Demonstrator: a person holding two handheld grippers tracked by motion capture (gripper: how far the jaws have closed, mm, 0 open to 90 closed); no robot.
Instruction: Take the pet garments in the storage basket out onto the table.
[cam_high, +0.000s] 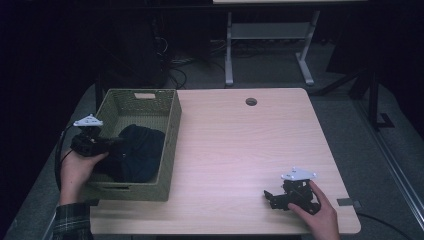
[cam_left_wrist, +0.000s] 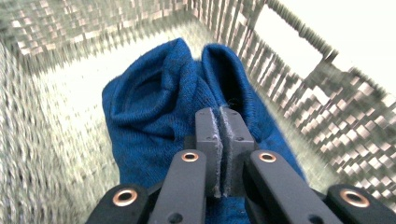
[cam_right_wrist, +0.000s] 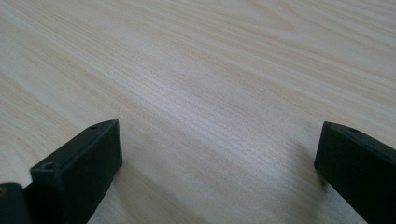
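A dark blue cloth lies bunched in a woven green basket at the table's left edge. My left gripper reaches in over the basket's left rim. In the left gripper view its jaws are pressed together at a fold of the blue cloth, which stays sharp while the basket wall blurs, so my left gripper is shut on the cloth. My right gripper rests low at the table's front right, and in its own view my right gripper stands open with bare wood between its jaws.
The light wooden table has a round cable hole near its far edge. The basket has a handle cutout in its far wall. Another table's white legs stand on the floor beyond.
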